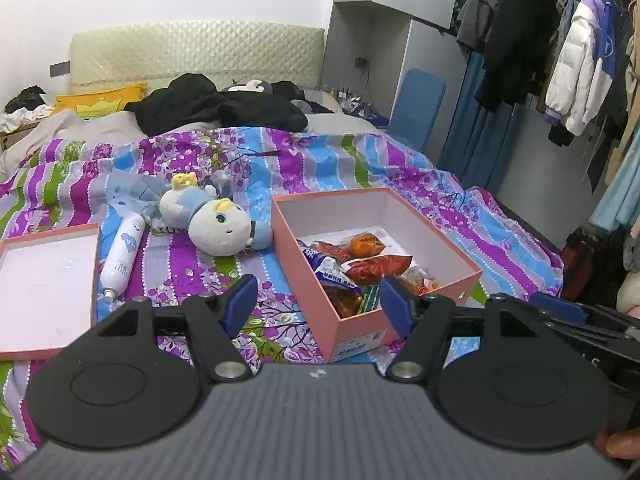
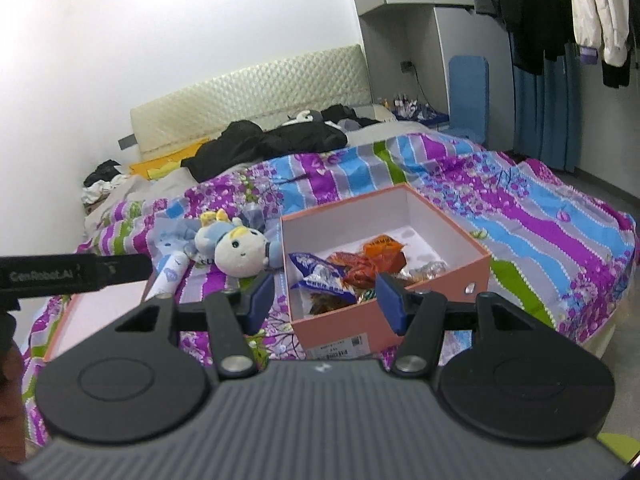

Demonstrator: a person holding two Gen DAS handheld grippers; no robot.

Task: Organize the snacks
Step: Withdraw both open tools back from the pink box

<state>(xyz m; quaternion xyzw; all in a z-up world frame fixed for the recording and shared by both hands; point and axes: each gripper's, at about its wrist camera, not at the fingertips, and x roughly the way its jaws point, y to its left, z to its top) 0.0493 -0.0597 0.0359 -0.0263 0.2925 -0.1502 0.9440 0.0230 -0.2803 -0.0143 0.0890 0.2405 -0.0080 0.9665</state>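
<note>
Left gripper: hovering empty over the bedspread, jaws standing apart, nothing between them.
Right gripper: likewise gaping and empty, hanging just short of the box's near corner.
Pink box: sitting straight ahead of both, open, snack packets piled inside.
Lid: lying upturned well off to the left, nearer the left gripper, probably the next pick.
Plush doll: resting beyond, beside the box.
</note>
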